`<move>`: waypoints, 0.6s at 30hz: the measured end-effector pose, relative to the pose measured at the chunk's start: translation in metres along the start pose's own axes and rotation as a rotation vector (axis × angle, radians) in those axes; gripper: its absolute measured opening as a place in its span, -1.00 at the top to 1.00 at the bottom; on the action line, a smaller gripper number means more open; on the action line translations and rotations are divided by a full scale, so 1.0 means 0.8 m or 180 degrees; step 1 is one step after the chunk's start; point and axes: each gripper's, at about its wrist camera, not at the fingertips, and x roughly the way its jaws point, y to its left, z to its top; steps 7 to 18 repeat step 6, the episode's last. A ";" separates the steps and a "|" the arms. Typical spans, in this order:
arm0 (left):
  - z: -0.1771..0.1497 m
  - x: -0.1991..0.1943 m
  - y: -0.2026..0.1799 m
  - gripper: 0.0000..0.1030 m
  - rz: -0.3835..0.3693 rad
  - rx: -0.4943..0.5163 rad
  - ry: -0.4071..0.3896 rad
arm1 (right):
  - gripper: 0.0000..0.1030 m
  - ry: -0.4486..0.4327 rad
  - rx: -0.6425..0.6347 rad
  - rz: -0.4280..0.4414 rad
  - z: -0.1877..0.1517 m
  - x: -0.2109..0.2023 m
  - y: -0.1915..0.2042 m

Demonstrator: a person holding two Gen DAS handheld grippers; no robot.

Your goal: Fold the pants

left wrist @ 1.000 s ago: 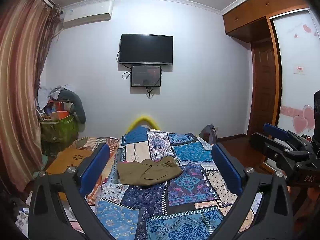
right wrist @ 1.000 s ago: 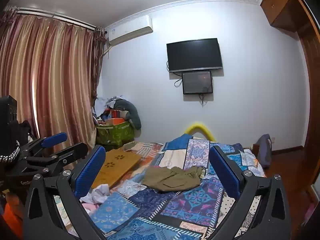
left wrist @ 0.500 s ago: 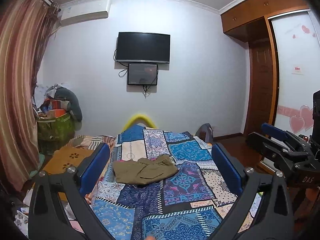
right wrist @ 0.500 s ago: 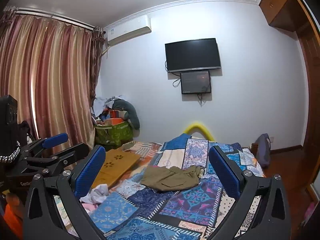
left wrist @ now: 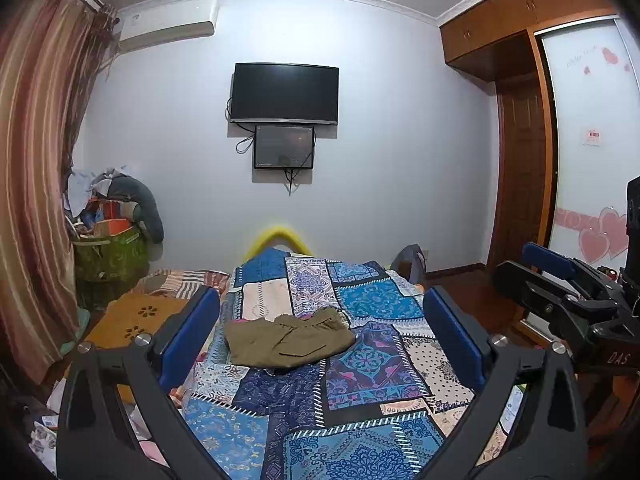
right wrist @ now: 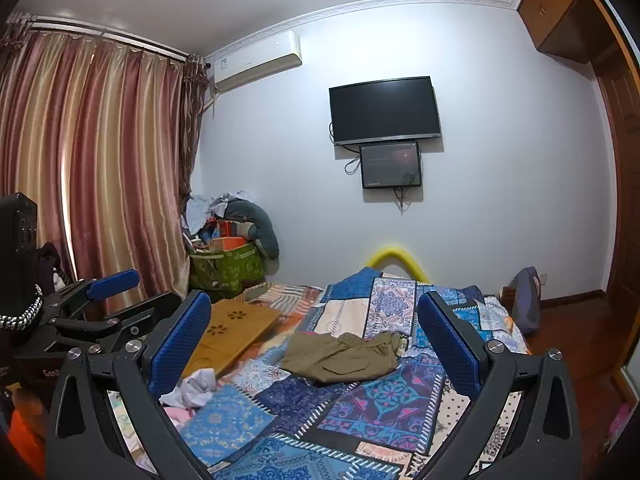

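Observation:
Olive-brown pants lie crumpled in a heap on the patchwork quilt of the bed; they also show in the right wrist view. My left gripper is open and empty, held well back from the pants and above the bed's near end. My right gripper is open and empty too, also well short of the pants. Each gripper shows at the edge of the other's view: the right one and the left one.
A wooden lap table lies on the bed's left side, with crumpled white cloth near it. A green basket piled with clothes stands by the curtain. A TV hangs on the far wall. Wooden floor and wardrobe are at right.
Both views have drifted slightly; the pants sit a little further left and lower between the left gripper's fingers. The pants themselves have not moved on the bed.

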 end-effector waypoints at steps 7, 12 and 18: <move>-0.001 0.002 -0.003 -1.00 -0.0024 0.0019 0.0014 | -1.00 0.0005 0.0018 -0.0012 0.000 0.001 -0.001; -0.001 0.002 -0.003 -1.00 -0.0024 0.0019 0.0014 | -1.00 0.0005 0.0018 -0.0012 0.000 0.001 -0.001; -0.001 0.002 -0.003 -1.00 -0.0024 0.0019 0.0014 | -1.00 0.0005 0.0018 -0.0012 0.000 0.001 -0.001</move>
